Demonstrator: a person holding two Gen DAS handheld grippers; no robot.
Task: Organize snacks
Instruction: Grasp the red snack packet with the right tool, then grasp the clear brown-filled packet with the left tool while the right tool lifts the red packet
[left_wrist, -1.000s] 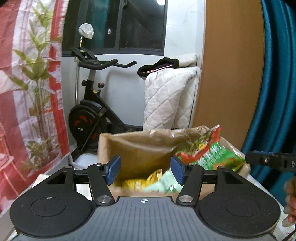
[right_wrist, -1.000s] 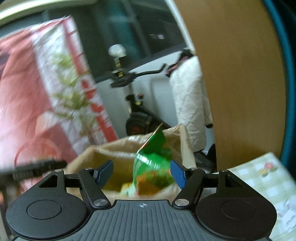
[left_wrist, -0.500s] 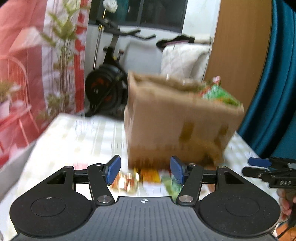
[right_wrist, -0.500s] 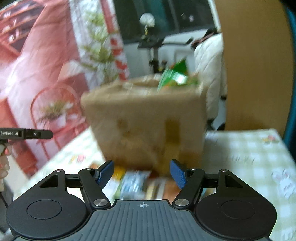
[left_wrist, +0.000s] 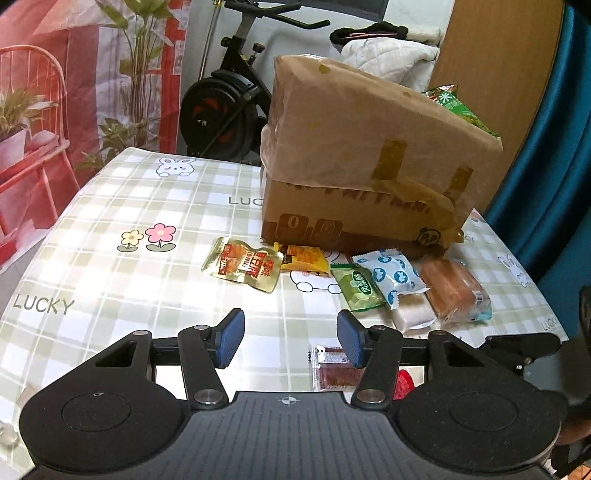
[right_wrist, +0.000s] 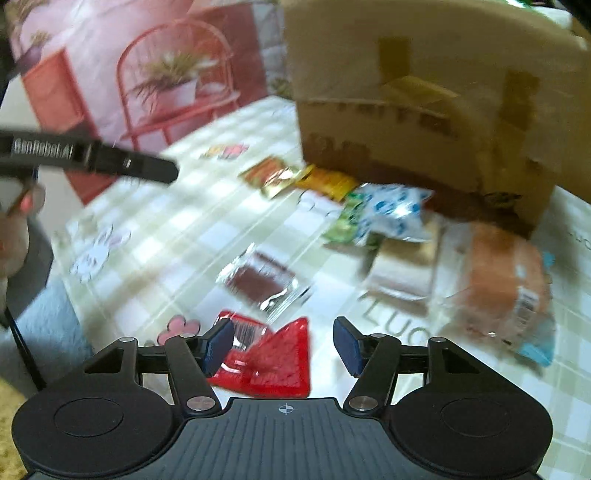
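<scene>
A taped cardboard box (left_wrist: 369, 155) stands on the checked tablecloth (left_wrist: 129, 206), with a green bag (left_wrist: 458, 107) poking out of its top. In front of it lie a sauce pouch (left_wrist: 243, 264), an orange packet (left_wrist: 304, 258), a green packet (left_wrist: 360, 288), a blue-white packet (left_wrist: 391, 275) and wrapped bread (left_wrist: 454, 291). My left gripper (left_wrist: 290, 338) hovers over bare cloth, its jaws closing with nothing between them; a clear packet of brown snack (left_wrist: 334, 369) lies under its right finger. My right gripper (right_wrist: 284, 345) is closing too, just above a red packet (right_wrist: 273, 358) that shows between its fingers, untouched.
An exercise bike (left_wrist: 229, 107) stands behind the table's far edge, and a teal curtain (left_wrist: 554, 166) hangs at the right. A person's hand (right_wrist: 14, 229) holds the left gripper at the table's near-left side. The right wrist view is blurred by motion.
Both grippers have dropped from above the box's open top to low over the table in front of it. The loose snacks have come into view. Both pairs of jaws have narrowed slightly.
</scene>
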